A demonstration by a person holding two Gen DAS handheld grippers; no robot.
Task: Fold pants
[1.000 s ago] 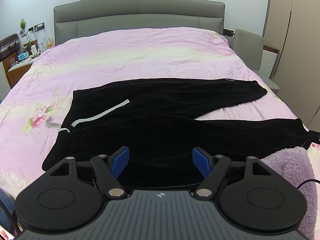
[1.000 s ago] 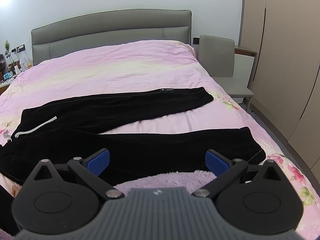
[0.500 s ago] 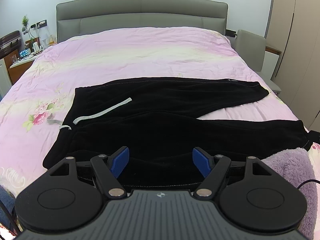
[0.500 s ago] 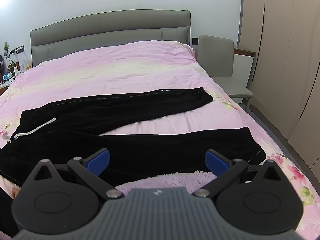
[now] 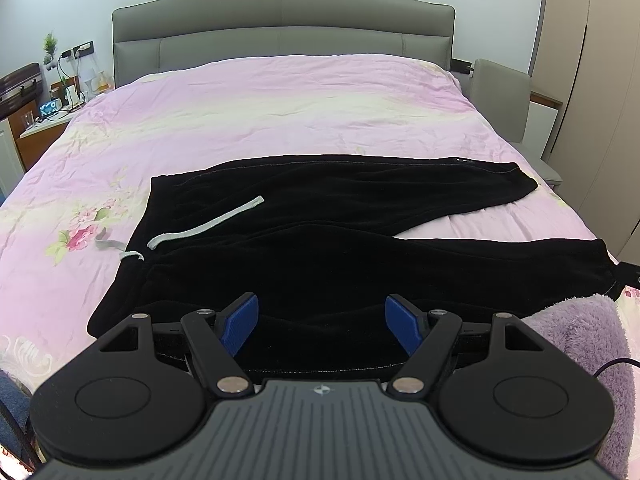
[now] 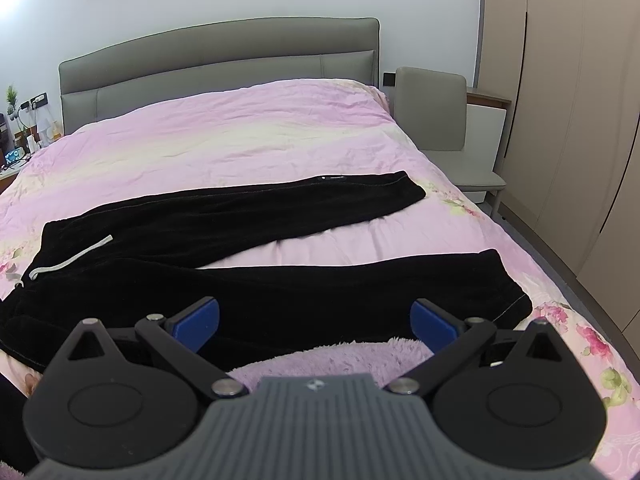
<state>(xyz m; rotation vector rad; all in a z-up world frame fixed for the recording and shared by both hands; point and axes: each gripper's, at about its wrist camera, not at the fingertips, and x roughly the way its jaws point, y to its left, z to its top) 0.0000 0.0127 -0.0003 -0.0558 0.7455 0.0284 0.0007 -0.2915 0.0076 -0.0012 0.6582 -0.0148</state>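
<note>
Black pants (image 5: 320,240) lie spread flat on the pink bed (image 5: 280,112), waistband at the left with a grey drawstring (image 5: 208,228), both legs running right and splayed apart. They also show in the right wrist view (image 6: 248,280). My left gripper (image 5: 321,322) is open and empty, held above the near edge of the pants by the seat. My right gripper (image 6: 315,320) is open and empty, above the near leg.
A fluffy purple blanket (image 6: 332,360) lies at the near bed edge, right of the left gripper (image 5: 580,340). A grey headboard (image 5: 280,20) stands at the back, a grey chair (image 6: 440,128) and wardrobe at the right, a cluttered nightstand (image 5: 48,112) at the left.
Both views have shifted slightly: the left one has drifted a little to the left, so the scene sits further right in frame. The pants have not moved. Both grippers stay open.
</note>
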